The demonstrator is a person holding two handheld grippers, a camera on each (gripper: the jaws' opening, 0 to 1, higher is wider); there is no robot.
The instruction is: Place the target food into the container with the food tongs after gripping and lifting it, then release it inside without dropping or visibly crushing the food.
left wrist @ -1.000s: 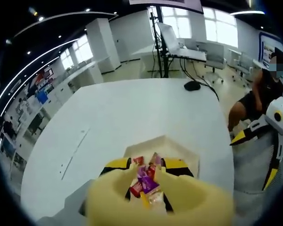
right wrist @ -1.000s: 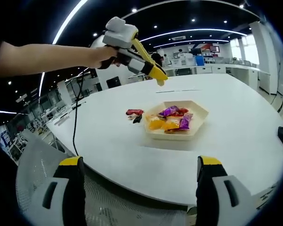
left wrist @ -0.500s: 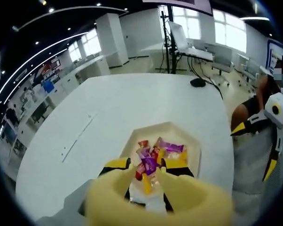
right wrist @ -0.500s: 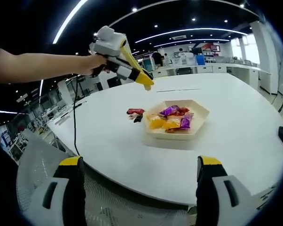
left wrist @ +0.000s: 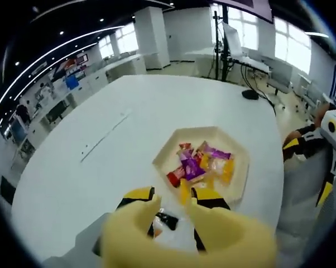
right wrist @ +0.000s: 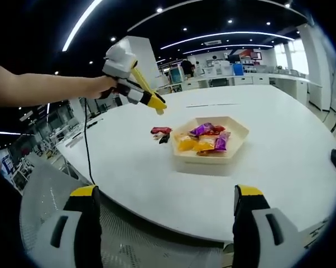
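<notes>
Right gripper, nearest, idles with jaws wide apart, holding nothing. My left gripper carries yellow tongs, tips parted and empty, above loose snacks lying just left of the tray on the bench. I judge a slow descent and gentle squeeze best.

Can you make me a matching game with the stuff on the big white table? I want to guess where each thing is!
Things:
1. tray
2. purple packet
3. red packet
4. left claw

Places:
A. lying on the table beside the tray
B. up in the air above the table
C. sitting flat on the table
D. inside the tray

Pairs: 1-C, 2-D, 3-A, 4-B
</notes>
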